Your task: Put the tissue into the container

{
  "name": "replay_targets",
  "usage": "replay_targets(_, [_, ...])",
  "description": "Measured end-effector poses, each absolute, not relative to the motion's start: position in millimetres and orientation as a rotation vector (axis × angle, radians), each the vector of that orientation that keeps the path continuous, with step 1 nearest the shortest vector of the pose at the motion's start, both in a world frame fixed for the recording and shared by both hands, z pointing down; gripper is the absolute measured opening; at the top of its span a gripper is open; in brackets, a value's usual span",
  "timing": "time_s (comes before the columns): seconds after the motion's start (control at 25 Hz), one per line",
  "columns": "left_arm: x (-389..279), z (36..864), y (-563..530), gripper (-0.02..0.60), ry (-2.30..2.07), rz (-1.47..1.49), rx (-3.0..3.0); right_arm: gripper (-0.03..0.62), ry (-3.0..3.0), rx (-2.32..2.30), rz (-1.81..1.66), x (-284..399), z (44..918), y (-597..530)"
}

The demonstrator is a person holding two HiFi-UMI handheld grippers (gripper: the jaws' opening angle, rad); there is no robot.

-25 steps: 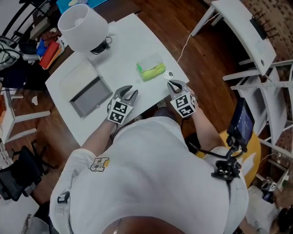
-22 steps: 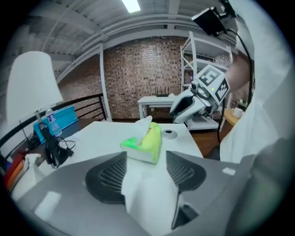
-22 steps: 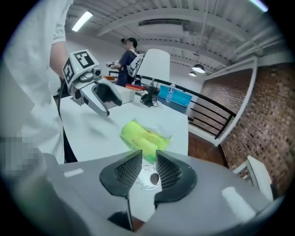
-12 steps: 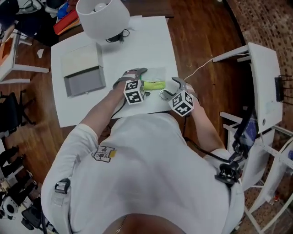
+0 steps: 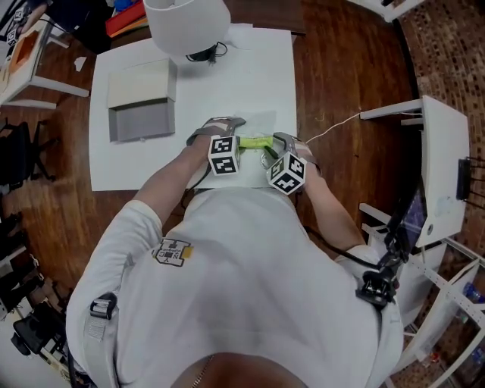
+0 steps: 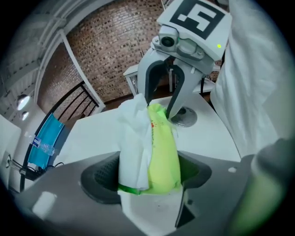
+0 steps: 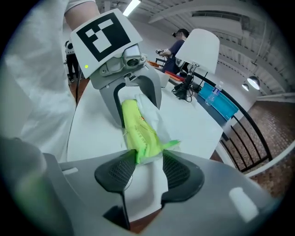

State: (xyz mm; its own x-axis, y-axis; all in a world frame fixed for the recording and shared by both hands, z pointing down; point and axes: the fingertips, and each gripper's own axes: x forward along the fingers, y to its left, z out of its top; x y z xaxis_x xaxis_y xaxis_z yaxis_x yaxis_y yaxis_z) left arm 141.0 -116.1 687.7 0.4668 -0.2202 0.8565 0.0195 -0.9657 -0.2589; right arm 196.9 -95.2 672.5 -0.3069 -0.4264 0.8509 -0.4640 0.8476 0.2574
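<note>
The tissue pack (image 5: 254, 142), green wrap with white tissue showing, lies near the white table's (image 5: 250, 76) front edge. My left gripper (image 5: 231, 130) is at its left end and my right gripper (image 5: 271, 148) at its right end. In the left gripper view the pack (image 6: 159, 152) fills the gap of the left gripper (image 6: 148, 175), both pads touching it as the jaws close. In the right gripper view the pack's end (image 7: 138, 129) is pinched in the right gripper (image 7: 148, 173), also closing. The grey open container (image 5: 142, 121) sits at the table's back left.
A cream lid (image 5: 142, 82) lies behind the container. A white lamp shade (image 5: 187, 23) stands at the table's far edge. A small round metal disc (image 6: 184, 117) rests beside the pack. White furniture (image 5: 443, 167) stands on the wood floor to the right.
Both grippers have moved from the table's front edge to the tissue pack, one at each end. Their jaws opened and have come in round the pack.
</note>
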Motion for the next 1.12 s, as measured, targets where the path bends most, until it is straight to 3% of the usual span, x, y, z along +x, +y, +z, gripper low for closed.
replay_targets(0.48, [100.3,640.3,-128.0,0.328,0.335,-1.467,-2.433,0.163,-1.993,0.691,-0.059,155.7,630.4,-109.9])
replay_targets(1.12, [-114.0,561.6,-164.5,0.328,0.634,-1.484,-2.263,0.163,-2.114,0.663,-0.323,-55.9,555.7,-152.9])
